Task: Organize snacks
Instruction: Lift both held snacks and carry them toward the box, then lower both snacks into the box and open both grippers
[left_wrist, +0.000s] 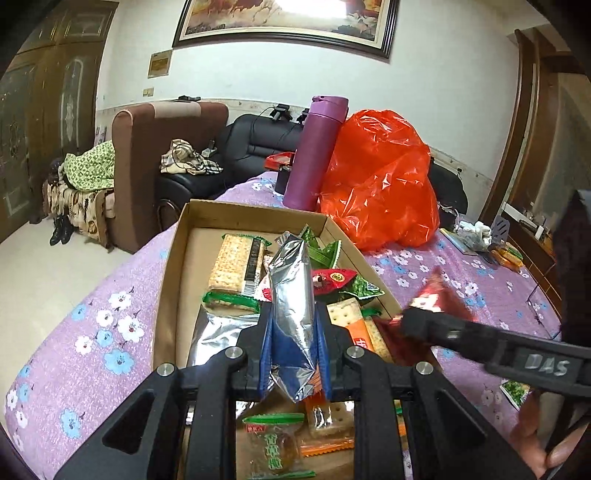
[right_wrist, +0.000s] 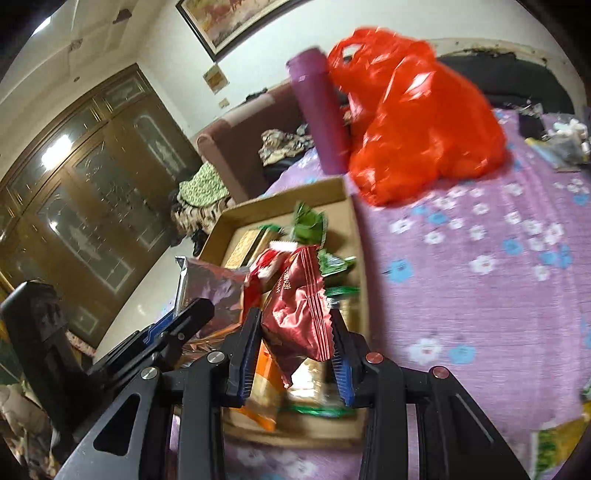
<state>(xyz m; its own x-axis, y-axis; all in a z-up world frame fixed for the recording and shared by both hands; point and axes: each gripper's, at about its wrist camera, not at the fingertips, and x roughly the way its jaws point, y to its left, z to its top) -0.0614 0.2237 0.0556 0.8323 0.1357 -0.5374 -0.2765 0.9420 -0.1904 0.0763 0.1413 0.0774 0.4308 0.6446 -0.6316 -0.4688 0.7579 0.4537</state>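
A table (left_wrist: 461, 280) covered in purple cloth with white and blue flowers carried everything. A shallow cardboard box (left_wrist: 173, 295) lay on it near its left edge. Just beyond the box's far right corner stood a purple bottle (left_wrist: 314, 155), touching a red plastic bag (left_wrist: 380, 177). Well right of the box lay small clutter (left_wrist: 476, 234).

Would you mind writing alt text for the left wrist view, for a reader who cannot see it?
The left gripper pinches a silver foil packet above a cardboard box of wrapped snacks on a purple floral cloth. The right gripper holds a red packet; behind stand a purple bottle and orange bag.
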